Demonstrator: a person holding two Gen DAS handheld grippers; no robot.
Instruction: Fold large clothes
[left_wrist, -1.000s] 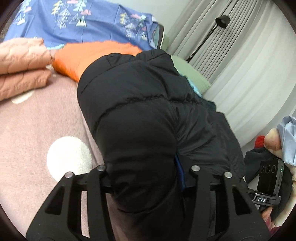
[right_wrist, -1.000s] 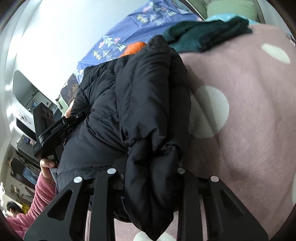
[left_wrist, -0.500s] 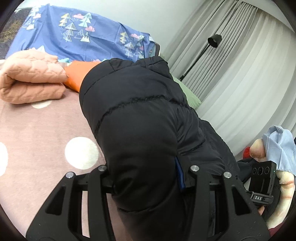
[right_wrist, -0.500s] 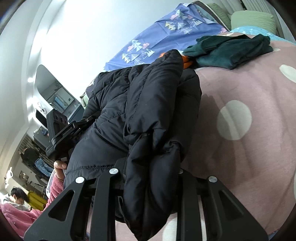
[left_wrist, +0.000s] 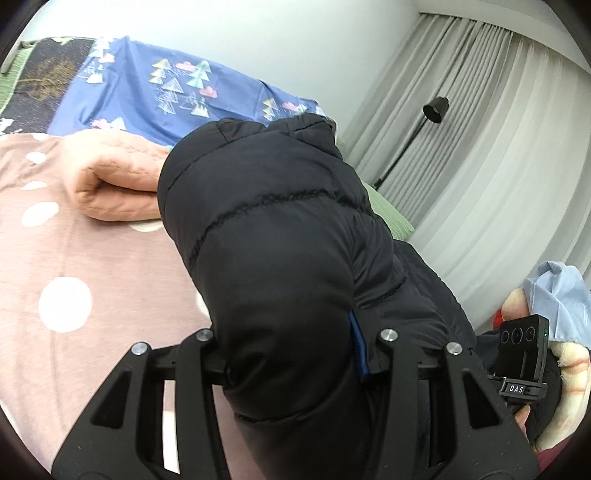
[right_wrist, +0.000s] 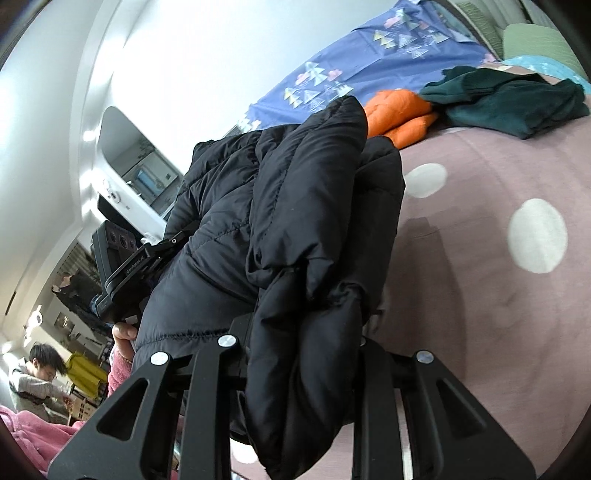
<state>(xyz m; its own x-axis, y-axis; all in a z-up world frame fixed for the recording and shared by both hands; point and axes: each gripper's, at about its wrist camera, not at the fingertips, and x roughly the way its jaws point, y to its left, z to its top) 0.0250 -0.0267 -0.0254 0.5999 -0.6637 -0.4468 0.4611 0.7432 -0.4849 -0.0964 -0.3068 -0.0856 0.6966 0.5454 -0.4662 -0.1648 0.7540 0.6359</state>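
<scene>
A large black puffer jacket (left_wrist: 280, 266) hangs between both grippers above the pink dotted bedspread (left_wrist: 92, 266). My left gripper (left_wrist: 295, 354) is shut on a thick fold of the jacket, which bulges over its jaws and hides the fingertips. My right gripper (right_wrist: 299, 354) is shut on another bunched fold of the same jacket (right_wrist: 295, 229). The left gripper's body (right_wrist: 125, 266) shows at the left of the right wrist view, and the right gripper's body (left_wrist: 522, 354) shows at the right of the left wrist view.
A folded peach quilt (left_wrist: 118, 184), an orange garment (right_wrist: 399, 110) and a dark green garment (right_wrist: 509, 99) lie on the bed. A blue patterned sheet (left_wrist: 166, 92) covers the headboard. White curtains (left_wrist: 498, 166) and a black floor lamp (left_wrist: 436, 110) stand beside the bed. A person (right_wrist: 33, 376) sits in the background.
Both grippers have lifted the jacket higher off the bed and tilted up. More wall, curtain and room show now. The grips have not changed.
</scene>
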